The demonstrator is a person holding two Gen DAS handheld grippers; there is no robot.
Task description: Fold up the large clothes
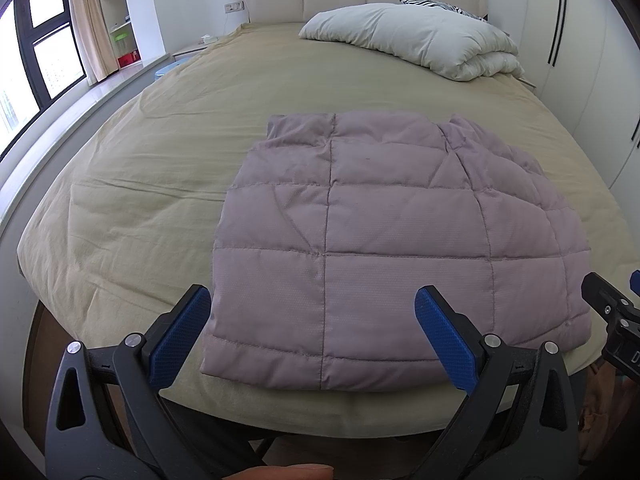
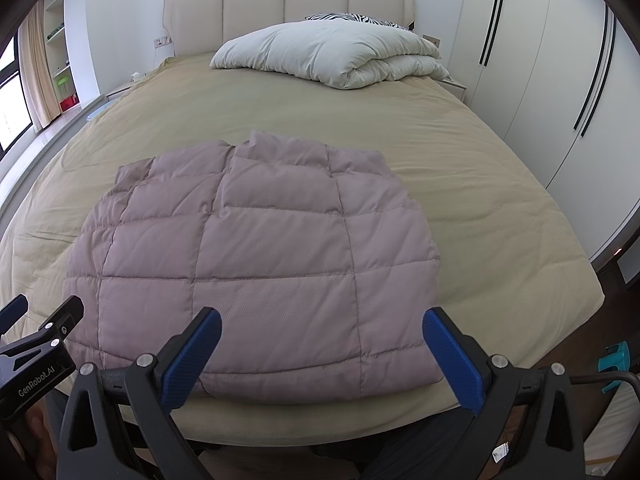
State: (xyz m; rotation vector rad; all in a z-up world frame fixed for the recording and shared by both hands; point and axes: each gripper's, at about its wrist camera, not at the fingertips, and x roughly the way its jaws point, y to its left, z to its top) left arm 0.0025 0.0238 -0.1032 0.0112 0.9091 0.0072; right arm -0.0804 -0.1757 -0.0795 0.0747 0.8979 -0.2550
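Observation:
A mauve quilted puffer garment (image 1: 400,248) (image 2: 256,264) lies folded into a rough rectangle on the tan bed cover (image 1: 140,184) (image 2: 480,200), near the foot edge. My left gripper (image 1: 314,300) is open, its blue pads wide apart just above the garment's near left part, holding nothing. My right gripper (image 2: 322,320) is also open and empty, hovering over the garment's near right part. In the left wrist view the right gripper's black body (image 1: 616,320) shows at the right edge; in the right wrist view the left gripper's body (image 2: 36,344) shows at the left.
A folded white duvet (image 2: 332,54) and a zebra-print pillow (image 2: 352,19) lie by the padded headboard (image 2: 288,4). White wardrobes (image 2: 540,60) line the right side. A window, curtain and shelves (image 1: 116,12) stand on the left. A teal stool (image 2: 616,360) sits on the floor at right.

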